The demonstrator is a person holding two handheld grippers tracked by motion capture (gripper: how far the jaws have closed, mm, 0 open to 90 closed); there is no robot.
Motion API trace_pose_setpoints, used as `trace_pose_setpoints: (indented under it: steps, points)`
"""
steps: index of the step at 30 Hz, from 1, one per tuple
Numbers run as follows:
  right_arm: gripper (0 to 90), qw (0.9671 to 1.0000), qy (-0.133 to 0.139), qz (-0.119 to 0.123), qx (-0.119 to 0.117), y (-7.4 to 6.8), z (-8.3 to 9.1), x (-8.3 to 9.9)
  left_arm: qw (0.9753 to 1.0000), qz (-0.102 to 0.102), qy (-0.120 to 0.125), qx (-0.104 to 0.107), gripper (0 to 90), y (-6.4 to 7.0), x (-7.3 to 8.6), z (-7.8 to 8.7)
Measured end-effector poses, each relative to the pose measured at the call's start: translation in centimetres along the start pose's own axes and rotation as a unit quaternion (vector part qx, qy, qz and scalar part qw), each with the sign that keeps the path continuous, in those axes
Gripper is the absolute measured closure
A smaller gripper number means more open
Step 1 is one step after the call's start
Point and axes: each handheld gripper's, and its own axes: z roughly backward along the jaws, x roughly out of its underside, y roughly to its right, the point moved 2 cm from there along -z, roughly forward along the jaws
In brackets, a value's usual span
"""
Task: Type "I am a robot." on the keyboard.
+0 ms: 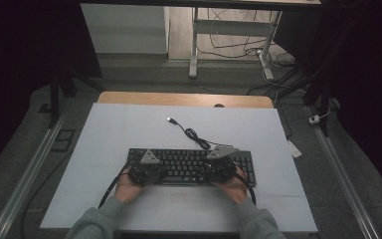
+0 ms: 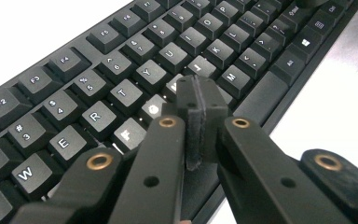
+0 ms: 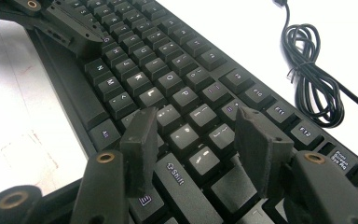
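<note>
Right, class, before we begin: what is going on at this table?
A person holds a gripper in each hand over a black keyboard on a white table. The left gripper, jaws shut, points at the keys near G and H. The right gripper hovers open above the keys near Shift. The keyboard's cable lies coiled, unplugged.

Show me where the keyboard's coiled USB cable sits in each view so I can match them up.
High view: the coiled cable lies just behind the keyboard, at centre.
Left gripper view: it is out of frame here.
Right gripper view: cable at upper right, beyond the function keys.
Shared landmark: the keyboard.
</note>
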Motion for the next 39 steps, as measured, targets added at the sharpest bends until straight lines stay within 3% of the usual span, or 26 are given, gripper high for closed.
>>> trace_pose_setpoints:
  steps: [11,20,23,28,31,39]
  points:
    - [49.2,1.0000,-0.002,0.000,0.002,0.0,0.0,0.0,1.0000,0.001,-0.002,-0.001,88.5,0.0,0.1,-0.1]
    - [49.0,1.0000,0.000,-0.003,0.005,0.1,0.1,0.0,0.9990,0.027,0.034,-0.012,87.3,-1.4,0.1,2.1]
    - [48.9,1.0000,-0.001,-0.001,0.005,0.1,0.1,0.0,0.9980,0.040,0.047,-0.015,82.1,-2.1,0.2,3.0]
    - [48.7,1.0000,-0.001,-0.003,0.004,0.2,0.0,0.1,0.9960,0.065,0.051,-0.032,59.6,-3.2,0.6,3.7]
    - [48.7,1.0000,-0.001,-0.003,0.005,0.2,0.1,0.1,0.9953,0.074,0.047,-0.041,51.8,-3.7,0.8,4.0]
    - [48.5,1.0000,-0.001,-0.002,0.007,0.2,0.1,0.1,0.9945,0.085,0.039,-0.047,44.8,-4.2,1.1,4.2]
